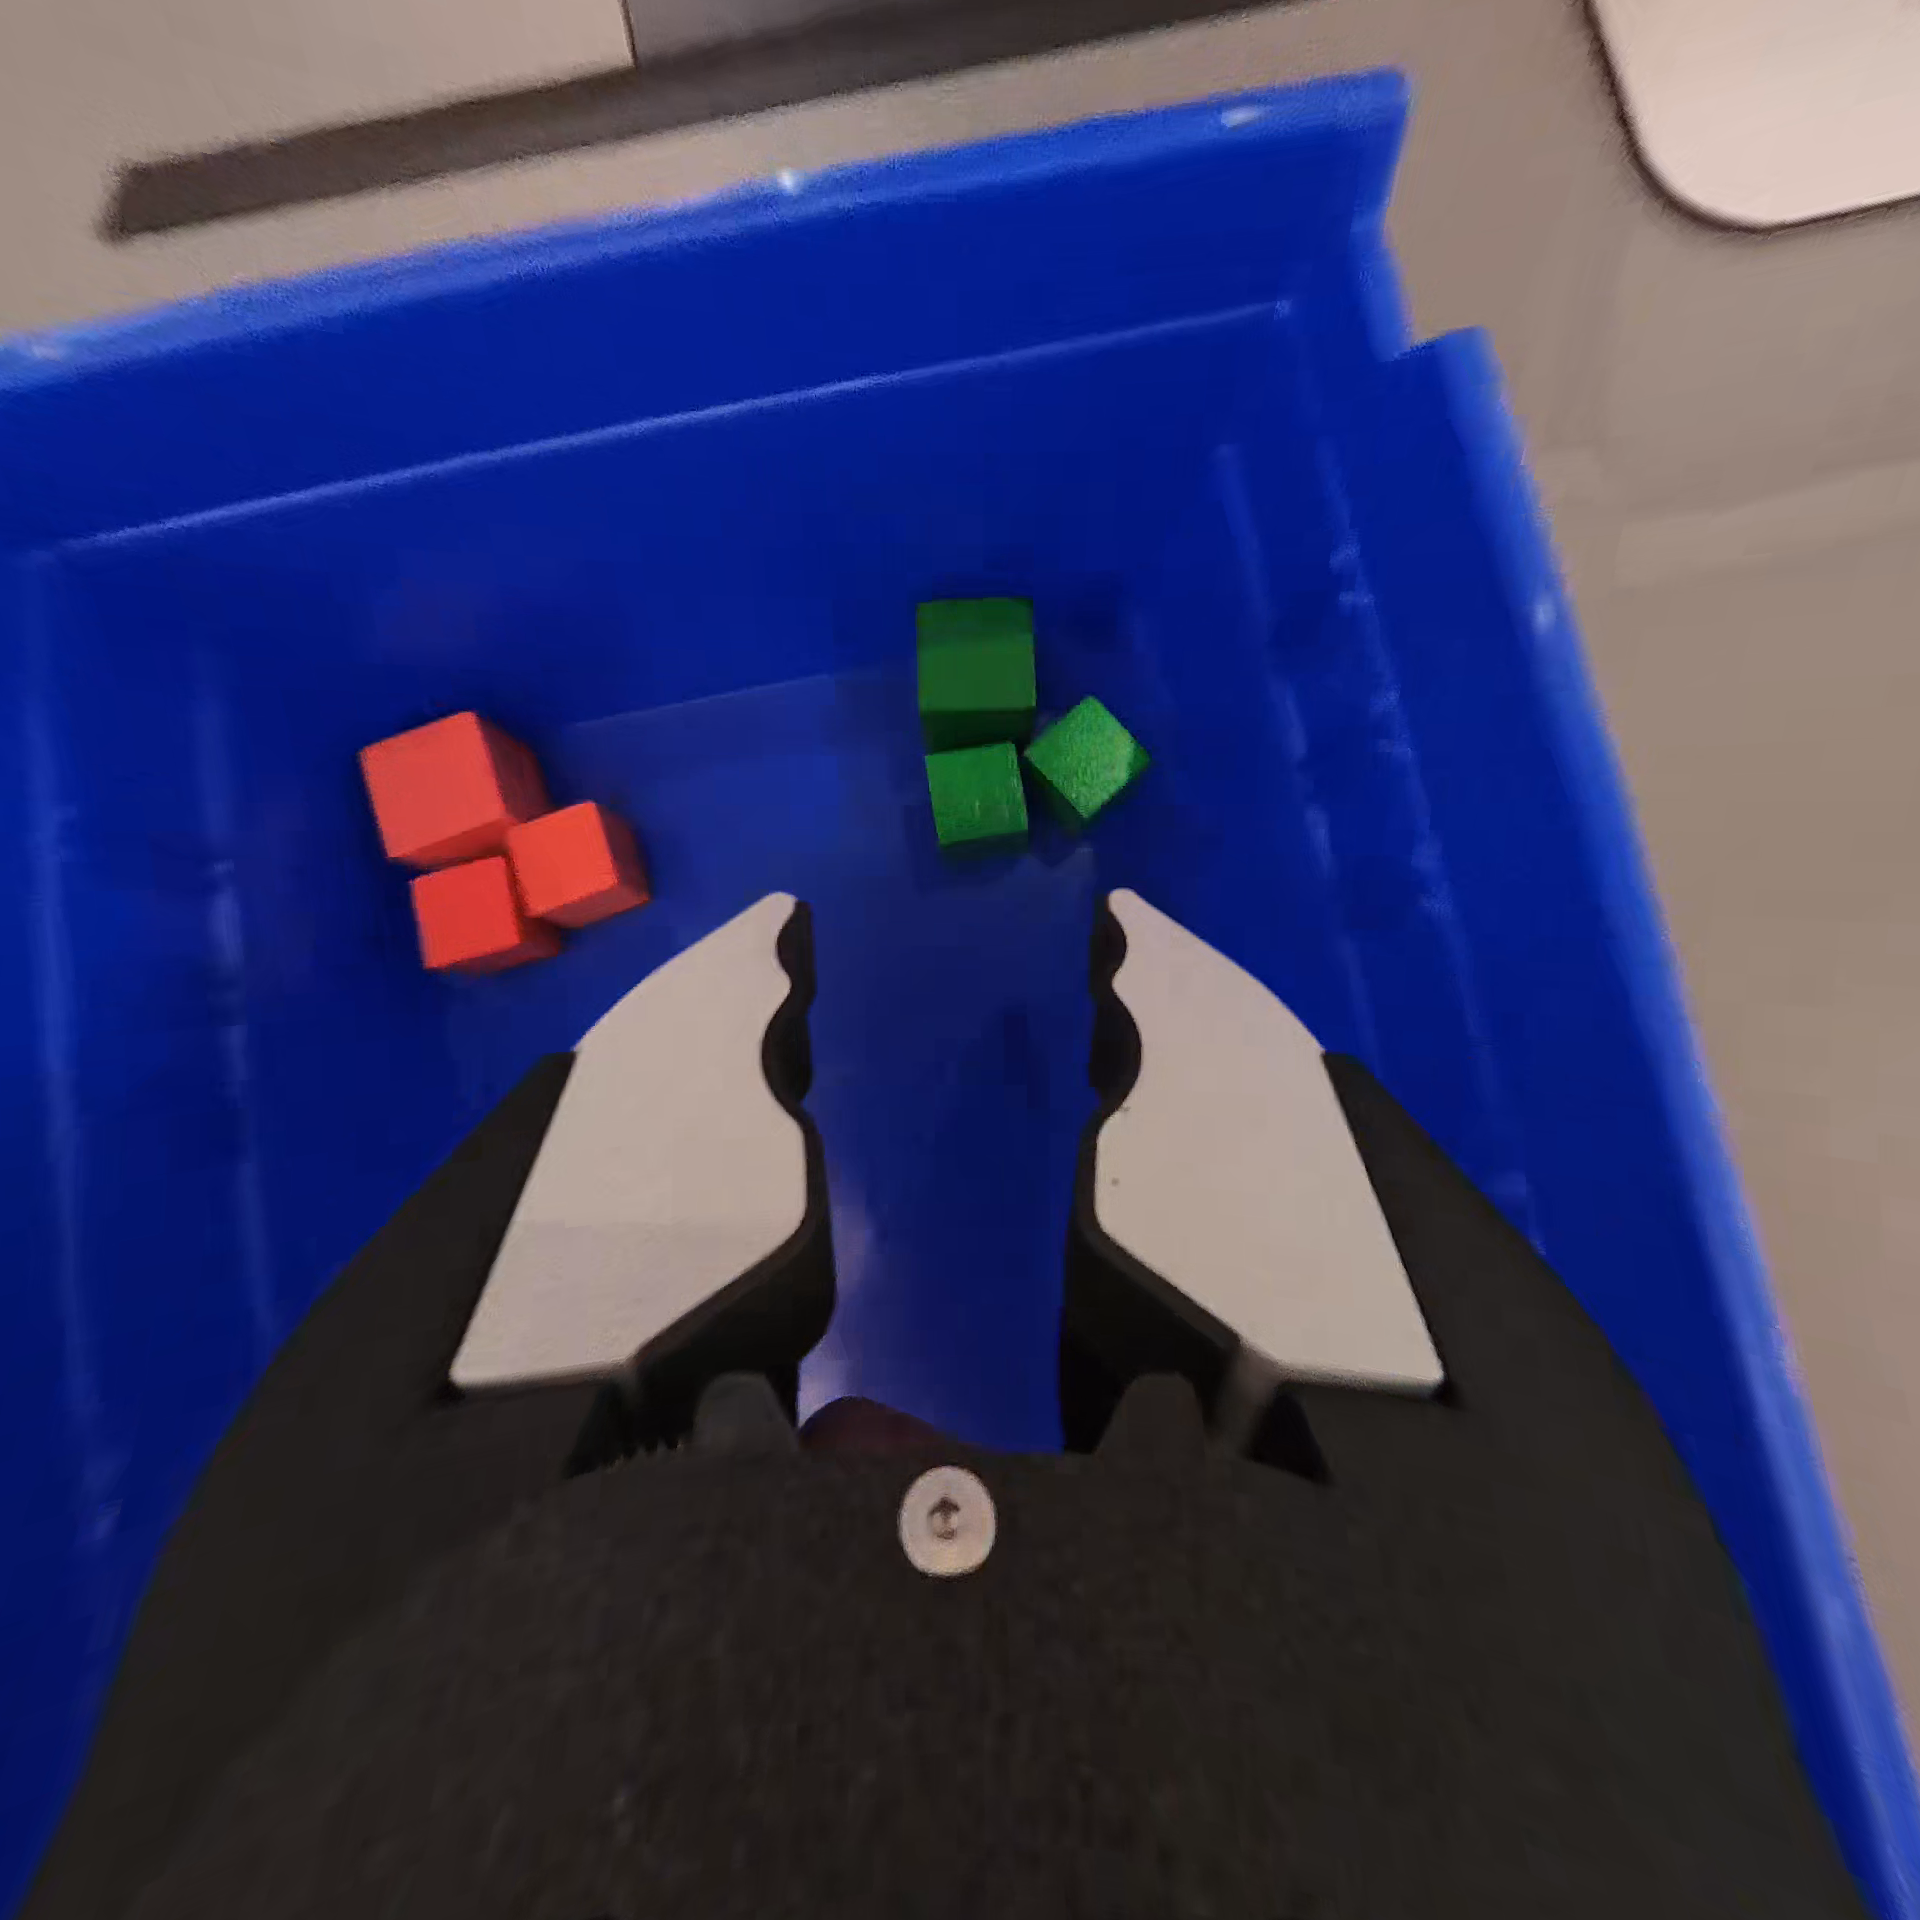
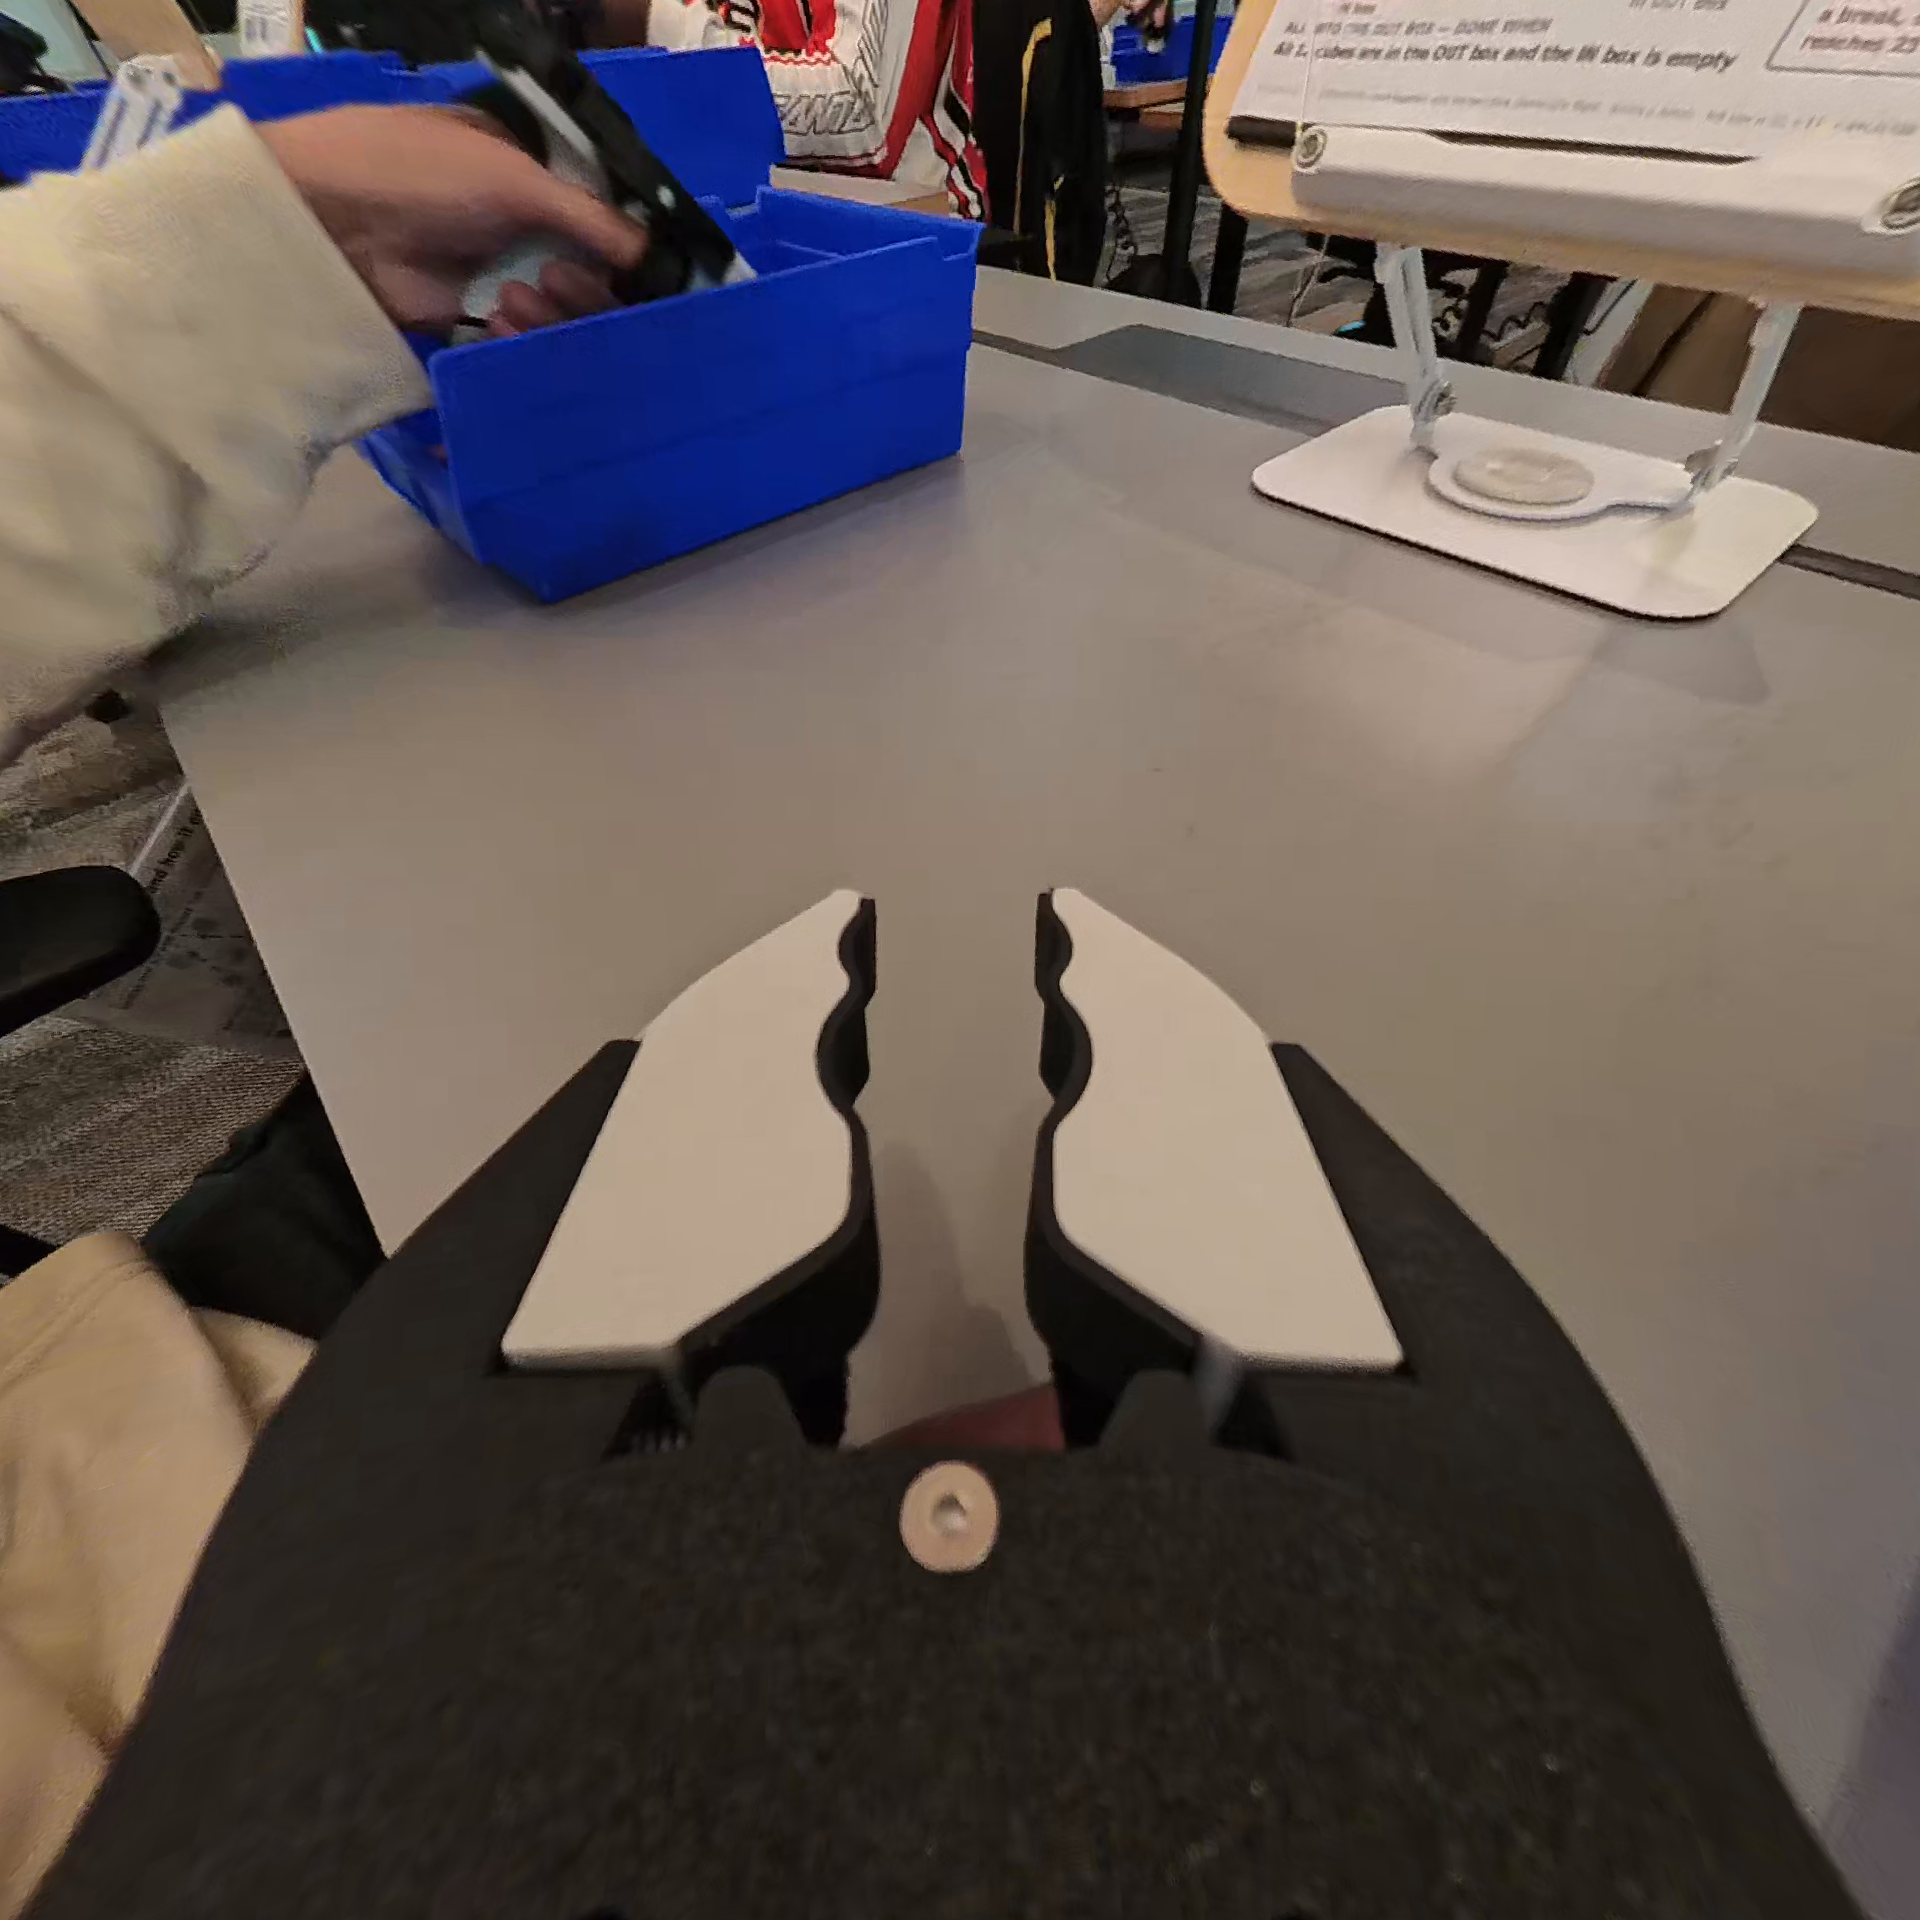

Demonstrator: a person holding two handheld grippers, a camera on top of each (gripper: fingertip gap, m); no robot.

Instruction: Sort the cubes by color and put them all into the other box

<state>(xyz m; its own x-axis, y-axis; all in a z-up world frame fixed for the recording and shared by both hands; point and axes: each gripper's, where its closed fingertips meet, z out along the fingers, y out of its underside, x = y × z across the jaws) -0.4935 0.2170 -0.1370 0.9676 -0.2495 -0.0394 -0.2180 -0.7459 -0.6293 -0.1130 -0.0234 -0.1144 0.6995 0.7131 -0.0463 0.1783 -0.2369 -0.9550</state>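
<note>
Your left gripper (image 1: 951,909) is inside the blue box (image 1: 727,343), jaws spread, nothing between them. Three red cubes (image 1: 488,842) sit clustered and touching toward the box's left wall; three green cubes (image 1: 1003,727) are clustered just ahead of the fingertips, nearer the right wall. The two groups are well apart. Your right gripper (image 2: 956,904) hangs over bare desk (image 2: 1143,727), jaws spread, holding nothing. From that side the box sits at the desk's far left corner, with your hand (image 2: 436,218) reaching into it. A white stand (image 2: 1538,509) is at the desk's far right.
</note>
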